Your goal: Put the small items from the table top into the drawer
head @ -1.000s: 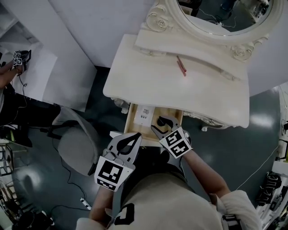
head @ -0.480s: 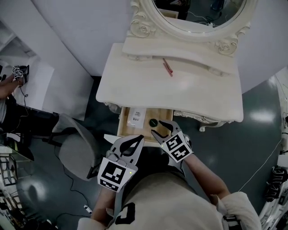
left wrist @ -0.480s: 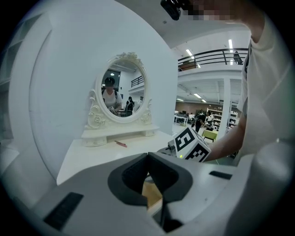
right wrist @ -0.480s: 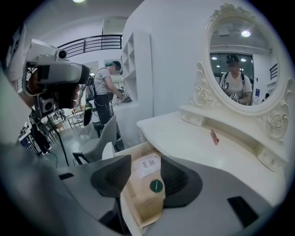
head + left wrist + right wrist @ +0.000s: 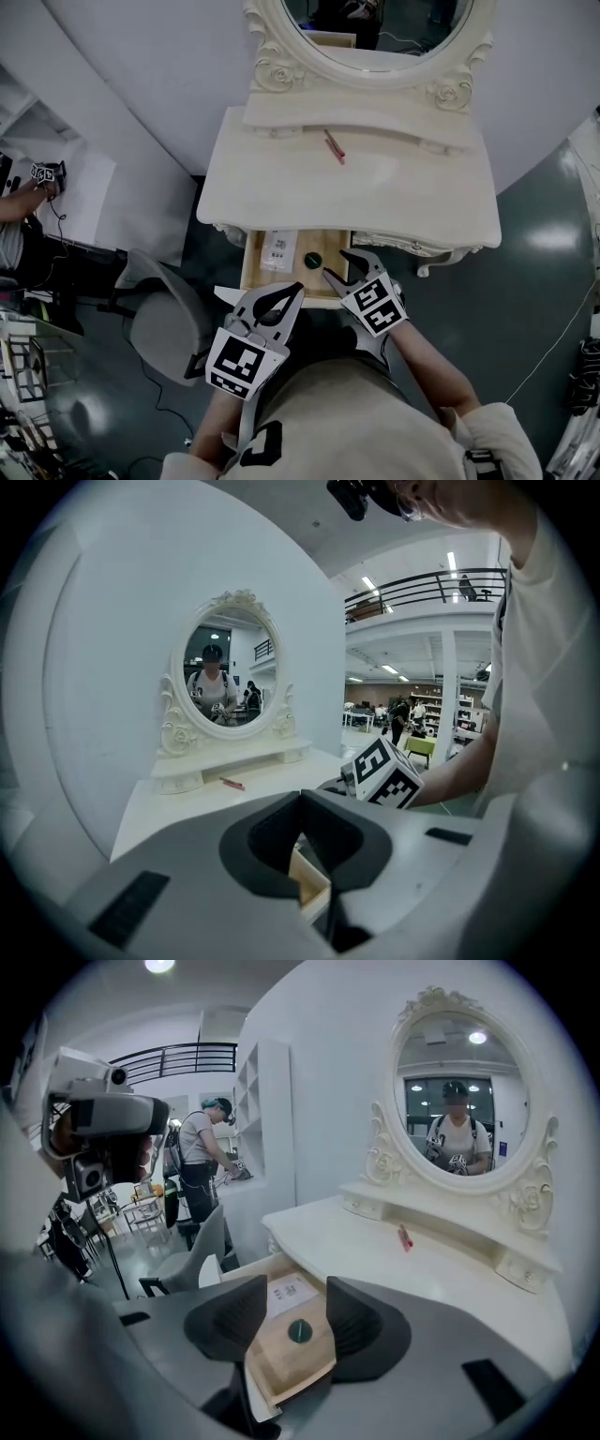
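Note:
A cream dressing table [image 5: 394, 202] carries a red pen [image 5: 334, 145] near the mirror shelf. Below its front edge the wooden drawer [image 5: 279, 281] stands pulled out. In it lie a white printed card [image 5: 278, 250] and a dark green round item [image 5: 313, 260]. My right gripper [image 5: 344, 263] hangs open at the drawer's right front corner with nothing between its fingers; in the right gripper view [image 5: 297, 1302] the green item [image 5: 299, 1331] shows through the gap. My left gripper [image 5: 296, 289] is shut and empty just in front of the drawer, its tips [image 5: 300, 797] touching.
An oval mirror [image 5: 375, 37] in a carved frame stands at the back of the table. A grey chair [image 5: 164, 314] sits on the floor to the left of the drawer. A person's arm [image 5: 14, 187] shows at the far left.
My right gripper has drawn back from over the drawer toward its front corner, and the green round item now lies uncovered inside. The head view has shifted toward the table.

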{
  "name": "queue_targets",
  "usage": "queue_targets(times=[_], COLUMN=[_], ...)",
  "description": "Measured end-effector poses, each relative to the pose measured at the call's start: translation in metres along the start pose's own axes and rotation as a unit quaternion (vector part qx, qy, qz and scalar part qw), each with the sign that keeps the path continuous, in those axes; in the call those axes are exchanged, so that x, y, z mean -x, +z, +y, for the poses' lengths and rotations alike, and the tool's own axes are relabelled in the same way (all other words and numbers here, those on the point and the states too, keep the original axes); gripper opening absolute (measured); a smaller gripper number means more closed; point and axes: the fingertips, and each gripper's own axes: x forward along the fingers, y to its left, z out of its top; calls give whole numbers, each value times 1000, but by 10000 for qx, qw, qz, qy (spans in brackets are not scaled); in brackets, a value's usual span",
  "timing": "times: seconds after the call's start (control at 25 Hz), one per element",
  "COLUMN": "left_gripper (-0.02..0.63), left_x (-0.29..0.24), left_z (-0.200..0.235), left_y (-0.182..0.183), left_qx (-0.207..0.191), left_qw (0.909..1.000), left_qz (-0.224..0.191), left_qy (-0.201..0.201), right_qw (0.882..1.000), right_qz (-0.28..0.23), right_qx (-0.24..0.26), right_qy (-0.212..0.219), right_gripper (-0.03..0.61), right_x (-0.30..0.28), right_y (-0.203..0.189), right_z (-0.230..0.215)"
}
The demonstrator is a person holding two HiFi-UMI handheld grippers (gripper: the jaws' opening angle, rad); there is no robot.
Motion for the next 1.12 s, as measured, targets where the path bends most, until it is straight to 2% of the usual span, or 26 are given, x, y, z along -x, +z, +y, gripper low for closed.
queue_targets(times=[0.28,0.6,0.96,1.12], left_gripper=[58,58,58,58], left_x=[-8,0,-3,-9], left_z=[-2,31,57,56], left_y=[7,10,-6,-9], left_qx=[-123,87,-2,46], left_qw=[9997,9983,9953,9937], left_qz=[-112,-342,-256,-199], left_qy=[-191,-459,-929,-1098], right_qw=[9993,9967,9930,9920], right_qz=[-37,224,381,430], right_qx=[62,69,-6,-202], right_qy=[-376,-775,-1117,-1170], right_gripper=[209,209,209,209], right_x=[11,-6,-27,-26], right_y=[10,29,42,43], right_z=[-26,-49,-61,-70])
